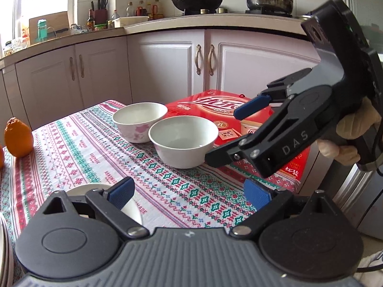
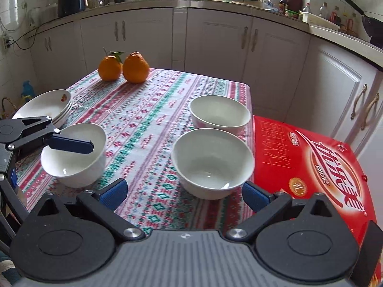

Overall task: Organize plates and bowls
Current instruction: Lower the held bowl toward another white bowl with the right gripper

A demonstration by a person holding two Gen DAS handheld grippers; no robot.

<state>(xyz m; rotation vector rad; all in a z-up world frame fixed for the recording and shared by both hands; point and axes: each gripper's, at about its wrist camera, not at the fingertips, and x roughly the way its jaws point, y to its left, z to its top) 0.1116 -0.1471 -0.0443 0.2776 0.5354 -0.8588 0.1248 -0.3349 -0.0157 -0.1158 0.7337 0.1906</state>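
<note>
Both grippers hanging over table [image 2: 148, 100], jaws apart, gripping nothing: left gripper [image 1: 189, 191], right gripper [image 2: 184, 192]. Three bowls [image 2: 213, 162] sitting mid-table (two toward red-box edge); plates [image 2: 45, 105] stacking at far left edge.

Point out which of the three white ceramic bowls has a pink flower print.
The far white bowl, nearest the cabinets beside the red box: pink blossoms mark its outer wall. The bowl in front of it looks plain, as does the one by the stacked plates.
</note>
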